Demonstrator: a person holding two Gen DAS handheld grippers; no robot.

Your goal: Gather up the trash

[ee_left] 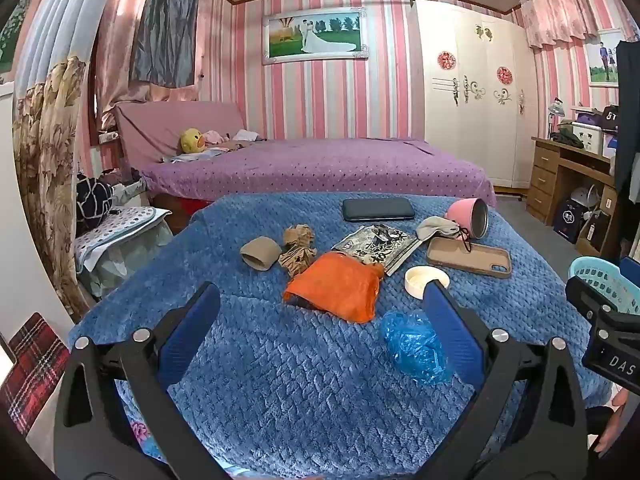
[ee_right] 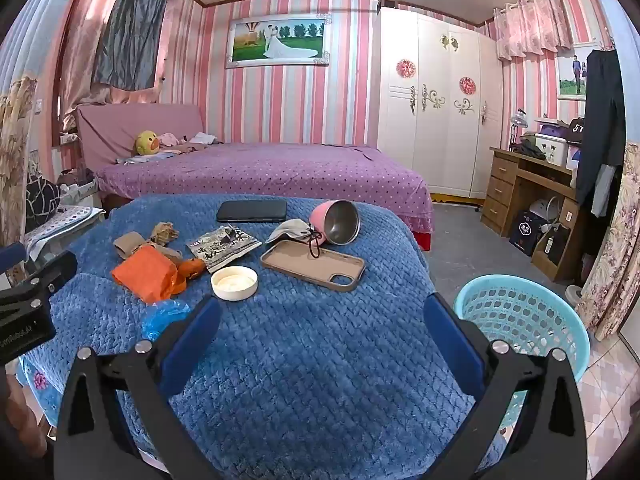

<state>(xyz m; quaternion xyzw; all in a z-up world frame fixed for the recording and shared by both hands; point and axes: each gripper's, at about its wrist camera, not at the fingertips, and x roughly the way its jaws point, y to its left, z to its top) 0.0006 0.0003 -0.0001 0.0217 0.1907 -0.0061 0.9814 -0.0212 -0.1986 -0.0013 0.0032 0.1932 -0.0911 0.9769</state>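
Observation:
Trash lies on a table under a blue blanket (ee_left: 280,380): an orange plastic bag (ee_left: 336,286), a crumpled blue plastic bag (ee_left: 414,346), crumpled brown paper (ee_left: 298,250), a cardboard sleeve (ee_left: 260,254) and a black-and-white wrapper (ee_left: 378,246). A light-blue basket (ee_right: 524,320) stands at the table's right edge. My left gripper (ee_left: 320,304) is open and empty just in front of the orange bag. My right gripper (ee_right: 320,316) is open and empty over the blanket (ee_right: 320,360), near a white lid (ee_right: 234,282). The orange bag (ee_right: 146,274) and blue bag (ee_right: 164,318) lie to its left.
A dark phone (ee_left: 378,210), a tan phone case (ee_left: 468,258), a tipped pink cup (ee_left: 470,216) and a grey pouch (ee_left: 438,228) also lie on the table. A purple bed (ee_left: 320,164) stands behind, a wooden desk (ee_right: 528,188) at the right.

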